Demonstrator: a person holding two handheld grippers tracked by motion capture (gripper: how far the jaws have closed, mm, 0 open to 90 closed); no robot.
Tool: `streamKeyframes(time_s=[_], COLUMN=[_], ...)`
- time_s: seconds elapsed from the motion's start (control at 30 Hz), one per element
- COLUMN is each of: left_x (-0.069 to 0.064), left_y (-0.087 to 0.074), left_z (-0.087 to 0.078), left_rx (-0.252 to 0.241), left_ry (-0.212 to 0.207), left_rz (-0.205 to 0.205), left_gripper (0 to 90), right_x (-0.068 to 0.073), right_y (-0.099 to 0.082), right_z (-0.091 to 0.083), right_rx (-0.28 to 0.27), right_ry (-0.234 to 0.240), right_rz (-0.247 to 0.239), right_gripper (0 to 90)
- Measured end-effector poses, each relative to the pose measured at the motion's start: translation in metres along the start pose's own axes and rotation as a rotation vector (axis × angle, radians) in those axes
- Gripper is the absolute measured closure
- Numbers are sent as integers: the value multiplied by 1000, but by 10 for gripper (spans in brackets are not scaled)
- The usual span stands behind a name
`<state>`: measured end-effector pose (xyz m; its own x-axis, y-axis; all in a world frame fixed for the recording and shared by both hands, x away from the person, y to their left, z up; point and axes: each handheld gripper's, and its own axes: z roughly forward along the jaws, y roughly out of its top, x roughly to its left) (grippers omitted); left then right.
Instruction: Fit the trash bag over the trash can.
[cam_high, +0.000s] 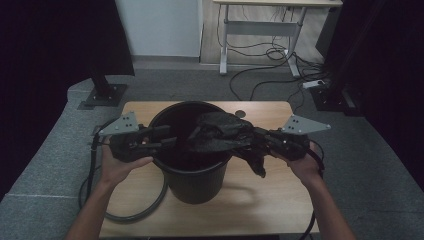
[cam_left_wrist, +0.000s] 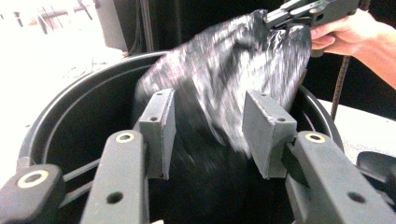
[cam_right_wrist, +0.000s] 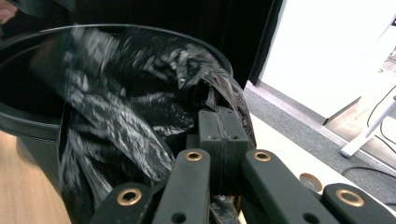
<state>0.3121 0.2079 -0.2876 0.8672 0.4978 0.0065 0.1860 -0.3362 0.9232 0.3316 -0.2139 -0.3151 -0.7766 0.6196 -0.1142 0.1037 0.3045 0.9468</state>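
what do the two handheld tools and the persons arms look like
Both are black linkage tools, the left tool and right tool, each topped by a grey three-cornered plate dotted with small holes. The flat rectangular pads are dark grey, with brass-ringed pivots. A black cable trails behind. Forearms are bare, no sleeves.

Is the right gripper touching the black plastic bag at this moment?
Touching. In the right gripper view, the right gripper has its pads pressed together on a fold of the black plastic bag, which hangs over the bin.

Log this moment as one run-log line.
stage: lining bucket | right gripper: shut on black bag | left gripper: open, bag between pads, not pressed | bag: draped over bucket mouth
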Motion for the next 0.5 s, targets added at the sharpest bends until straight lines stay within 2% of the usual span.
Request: streamKeyframes(time_s=[0.1,0.2,0.5], left_x=[1,2,0], left_y=[4,6,15], left_z=[6,10,32], left_rx=[5,14,43], left_ry=[-1,-5,-51], left_rz=[-4,-2,10], left_gripper=[525,514,458], right_x=[-6,-5,13], right_y=[0,1,16], right_z=[4,7,22], right_rx=[0,-7,-52], right_ry=[10,25,105], right_rz=[22,27,-2], right_gripper=[897,897,897])
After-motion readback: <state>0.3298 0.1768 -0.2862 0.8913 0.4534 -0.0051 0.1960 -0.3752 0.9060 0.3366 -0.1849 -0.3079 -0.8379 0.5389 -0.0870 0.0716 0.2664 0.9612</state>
